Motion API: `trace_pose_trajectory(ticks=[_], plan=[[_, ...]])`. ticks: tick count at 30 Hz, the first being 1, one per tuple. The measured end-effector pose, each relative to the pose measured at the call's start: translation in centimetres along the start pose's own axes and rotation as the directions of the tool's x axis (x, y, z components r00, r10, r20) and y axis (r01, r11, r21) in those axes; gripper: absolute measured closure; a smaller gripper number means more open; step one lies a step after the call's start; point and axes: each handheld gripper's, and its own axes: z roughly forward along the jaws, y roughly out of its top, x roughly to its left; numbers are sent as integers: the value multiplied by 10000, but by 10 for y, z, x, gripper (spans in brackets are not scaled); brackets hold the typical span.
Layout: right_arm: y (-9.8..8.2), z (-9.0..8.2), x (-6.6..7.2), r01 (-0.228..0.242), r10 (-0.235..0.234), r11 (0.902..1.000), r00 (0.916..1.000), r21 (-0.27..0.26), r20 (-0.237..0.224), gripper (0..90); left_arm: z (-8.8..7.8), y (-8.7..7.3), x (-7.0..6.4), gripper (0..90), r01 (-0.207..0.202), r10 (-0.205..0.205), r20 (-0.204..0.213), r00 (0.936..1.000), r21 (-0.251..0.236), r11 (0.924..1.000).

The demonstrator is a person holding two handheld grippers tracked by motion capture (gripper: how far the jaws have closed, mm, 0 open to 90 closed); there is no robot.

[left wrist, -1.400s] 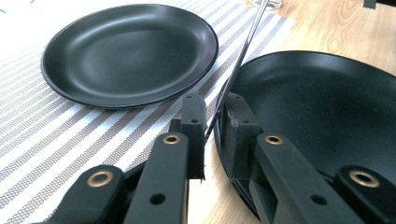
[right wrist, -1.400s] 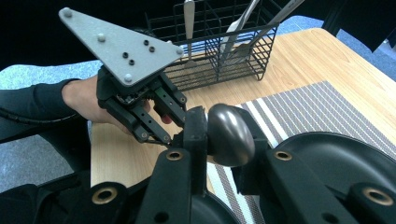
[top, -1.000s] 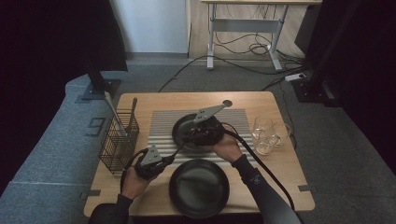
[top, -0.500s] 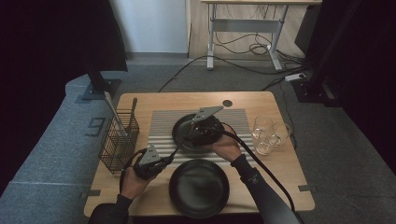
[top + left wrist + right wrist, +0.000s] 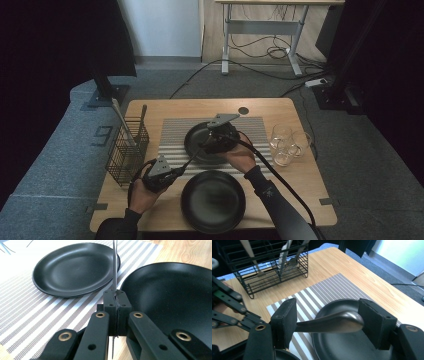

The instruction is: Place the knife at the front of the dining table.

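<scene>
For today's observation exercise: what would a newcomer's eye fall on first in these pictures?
First, the slim metal utensil bridging the two grippers over the striped placemat: the left gripper is shut on its thin blade end, while its rounded handle end lies between the open pads of the right gripper, whose jaws have just been opening. Next, two black plates: the far plate on the mat, the near plate at the table's front edge.

Metal knife [image 5: 329, 323]: one piece, dull grey steel, thin flat blade [image 5: 114, 267] and a rounded, thickened handle end. Held off the table, roughly level, spanning from beside the near black plate [image 5: 213, 201] toward the far black plate [image 5: 202, 144] on the striped mat [image 5: 172, 137]. Handle end lies over the far plate's rim; blade stands edge-up.
</scene>
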Motion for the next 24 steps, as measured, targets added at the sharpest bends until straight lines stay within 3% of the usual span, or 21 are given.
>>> trace_pose_trajectory(ticks=[8,14,21,24], plan=[[-11,5,-13,-355,352,9992,9992,184,181,322,-3,1,-1,896,-16,11,-174,9998,-248,9997],[-18,11,-21,-618,612,9976,9979,321,200,322,-2,1,-1,896,35,-37,-166,9999,-175,9998],[-19,6,-19,-384,370,9978,9990,536,266,323,-1,0,1,896,164,-164,-259,9995,-14,9999],[-21,-1,-21,-407,396,9983,9989,426,268,318,-1,-1,4,897,417,-414,-274,9988,77,9991]])
